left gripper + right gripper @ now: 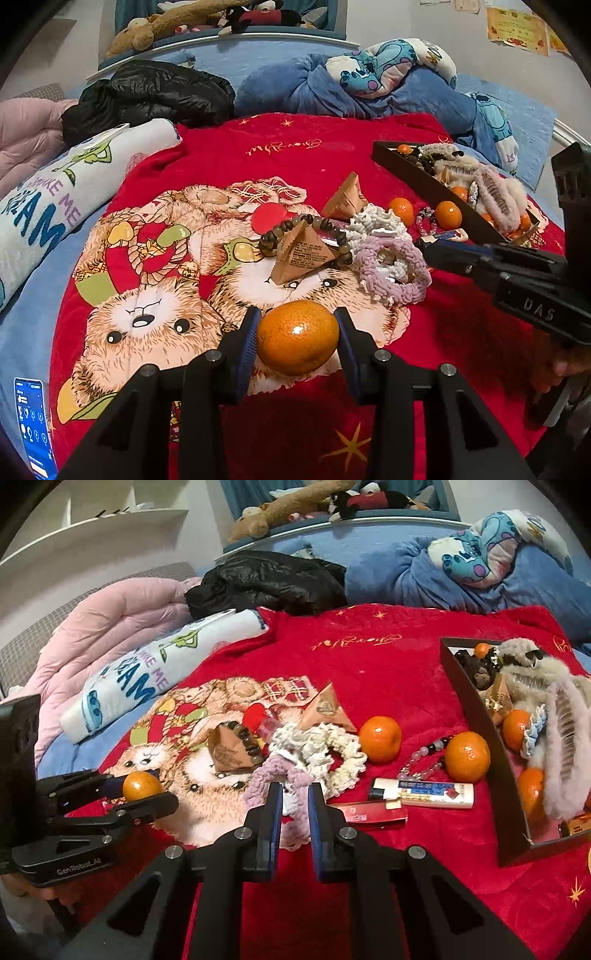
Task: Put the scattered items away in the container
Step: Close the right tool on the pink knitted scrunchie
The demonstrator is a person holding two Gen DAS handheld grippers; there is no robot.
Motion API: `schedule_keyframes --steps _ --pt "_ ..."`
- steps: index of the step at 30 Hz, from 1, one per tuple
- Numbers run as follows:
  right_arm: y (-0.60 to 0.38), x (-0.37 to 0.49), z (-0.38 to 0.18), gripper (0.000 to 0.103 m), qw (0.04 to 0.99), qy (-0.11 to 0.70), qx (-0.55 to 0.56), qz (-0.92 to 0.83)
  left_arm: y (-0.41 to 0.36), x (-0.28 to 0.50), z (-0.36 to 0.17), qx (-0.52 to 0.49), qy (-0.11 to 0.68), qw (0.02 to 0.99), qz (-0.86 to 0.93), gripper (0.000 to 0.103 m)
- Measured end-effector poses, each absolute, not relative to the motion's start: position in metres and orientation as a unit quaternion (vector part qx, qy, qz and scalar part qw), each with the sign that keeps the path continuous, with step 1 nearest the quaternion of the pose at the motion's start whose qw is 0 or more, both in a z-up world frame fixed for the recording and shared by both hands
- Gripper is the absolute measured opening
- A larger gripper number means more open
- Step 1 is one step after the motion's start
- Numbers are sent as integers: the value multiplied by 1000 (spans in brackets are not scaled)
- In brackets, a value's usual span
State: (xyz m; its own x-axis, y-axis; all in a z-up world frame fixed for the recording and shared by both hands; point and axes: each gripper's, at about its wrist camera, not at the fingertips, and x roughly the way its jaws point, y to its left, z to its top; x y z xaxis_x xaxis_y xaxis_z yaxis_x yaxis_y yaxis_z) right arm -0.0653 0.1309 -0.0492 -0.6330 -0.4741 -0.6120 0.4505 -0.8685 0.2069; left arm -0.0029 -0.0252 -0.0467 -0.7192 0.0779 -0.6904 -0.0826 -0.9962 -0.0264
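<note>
My left gripper (297, 332) is shut on a tangerine (297, 338), held just above the red blanket (332, 155); the same tangerine (142, 784) shows at the left in the right wrist view. My right gripper (295, 808) is shut on a lilac crocheted scrunchie (266, 775), which lies against a white scrunchie (321, 746). The dark box (476, 720) at the right holds tangerines, fluffy hair clips and small items. Loose on the blanket are two tangerines (380, 738) (467, 757), a white lighter (424, 790), a red packet (369, 812), bead bracelets and paper pyramid packets (325, 709).
A rolled printed towel (55, 199), a pink quilt (110, 627) and a black jacket (147, 92) lie at the left and back. Blue bedding with a cartoon pillow (388, 66) lies behind the box. A phone (33, 424) lies at the near left.
</note>
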Motion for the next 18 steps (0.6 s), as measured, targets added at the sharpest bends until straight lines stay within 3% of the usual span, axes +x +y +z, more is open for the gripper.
schedule_keyframes --steps 4,8,18 --pt "130 -69 -57 21 238 -17 357 -903 -24 -1 -46 -371 7 47 927 41" --pt "135 -73 -62 36 230 -27 370 -900 -23 1 -46 -372 9 47 927 41" --pt "125 -71 -68 38 241 -13 381 -892 -25 0 -47 -378 4 46 925 41"
